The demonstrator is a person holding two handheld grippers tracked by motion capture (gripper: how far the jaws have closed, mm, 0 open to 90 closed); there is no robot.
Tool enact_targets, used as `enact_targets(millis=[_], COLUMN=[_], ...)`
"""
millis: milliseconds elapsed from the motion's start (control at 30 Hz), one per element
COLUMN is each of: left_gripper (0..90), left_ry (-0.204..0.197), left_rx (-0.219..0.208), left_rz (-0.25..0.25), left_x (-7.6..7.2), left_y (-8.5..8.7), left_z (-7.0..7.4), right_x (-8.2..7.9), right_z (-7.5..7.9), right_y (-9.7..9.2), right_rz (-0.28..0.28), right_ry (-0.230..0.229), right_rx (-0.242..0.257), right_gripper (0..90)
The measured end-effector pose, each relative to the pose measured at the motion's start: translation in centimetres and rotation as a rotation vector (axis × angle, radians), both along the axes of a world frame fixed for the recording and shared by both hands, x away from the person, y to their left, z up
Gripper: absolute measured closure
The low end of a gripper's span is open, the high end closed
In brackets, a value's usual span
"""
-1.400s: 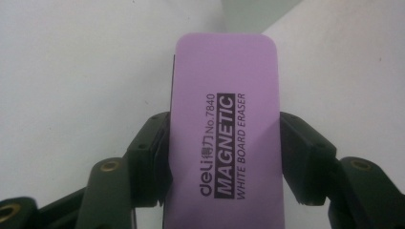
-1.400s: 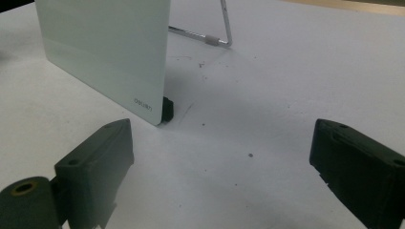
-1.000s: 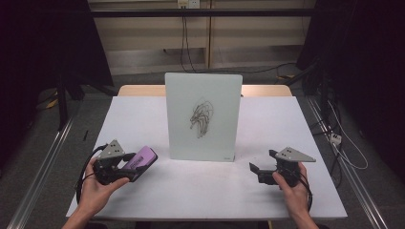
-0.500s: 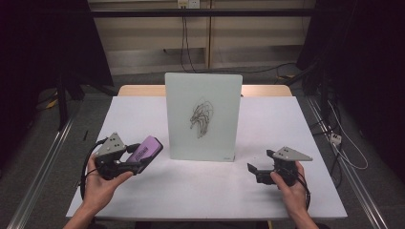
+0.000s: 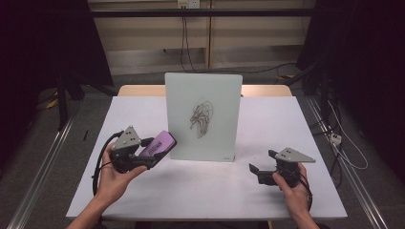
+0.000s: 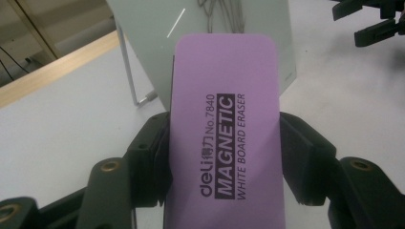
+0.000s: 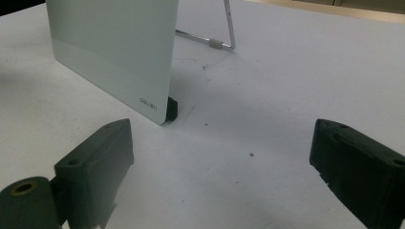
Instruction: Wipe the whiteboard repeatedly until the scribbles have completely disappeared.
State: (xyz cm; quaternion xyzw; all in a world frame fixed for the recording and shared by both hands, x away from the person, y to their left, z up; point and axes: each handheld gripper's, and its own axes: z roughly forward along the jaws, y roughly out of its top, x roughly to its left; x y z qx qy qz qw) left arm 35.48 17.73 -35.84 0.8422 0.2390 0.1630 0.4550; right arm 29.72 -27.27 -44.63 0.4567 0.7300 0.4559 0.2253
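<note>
A small glass whiteboard point(image 5: 203, 95) stands upright at the table's middle, with a dark scribble point(image 5: 201, 119) drawn on its face. My left gripper point(image 5: 155, 150) is raised off the table just left of the board, shut on a purple magnetic whiteboard eraser point(image 5: 157, 143). In the left gripper view the eraser point(image 6: 224, 129) is clamped by its long sides between the black jaws and points toward the whiteboard point(image 6: 143, 43). My right gripper point(image 5: 261, 161) sits low at the right of the board, open, with nothing between its fingers point(image 7: 95, 157). The whiteboard's lower corner point(image 7: 162, 107) lies just ahead of it.
The white table point(image 5: 286, 119) has bare surface on both sides of the board. A wire stand point(image 7: 224, 28) props the board from behind. The table's wooden back edge point(image 5: 138, 90) and hanging cables lie beyond. A metal rail point(image 5: 43, 167) runs along the floor at left.
My left gripper has lifted with the eraser and moved right, closer to the whiteboard's left edge. The right gripper has stayed put.
</note>
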Motion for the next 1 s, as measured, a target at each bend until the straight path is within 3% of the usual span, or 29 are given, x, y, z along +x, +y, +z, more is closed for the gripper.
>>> enact_targets(millis=[233,600,700,1000], left_gripper=[41.0,41.0,41.0,41.0], left_ry=[-0.013,-0.026,-0.049,-0.095], left_rx=[-0.034,-0.053,-0.061,-0.064], left_rz=[-0.015,-0.052,-0.065,-0.086], left_x=[0.8,2.3,3.0,4.0], left_y=[-1.2,-3.5,-4.2,-6.5], left_z=[0.9,2.5,3.9,5.3], right_x=[-0.1,0.0,0.1,0.1], right_z=[0.1,0.0,0.0,0.0], right_y=[-0.1,-0.1,0.0,-0.2], right_rz=[-0.005,-0.005,-0.004,-0.005], right_ry=[-0.008,-0.003,-0.002,-0.002], right_rx=[-0.001,0.005,0.002,0.009], right_gripper=[7.5,7.5,7.5,7.5])
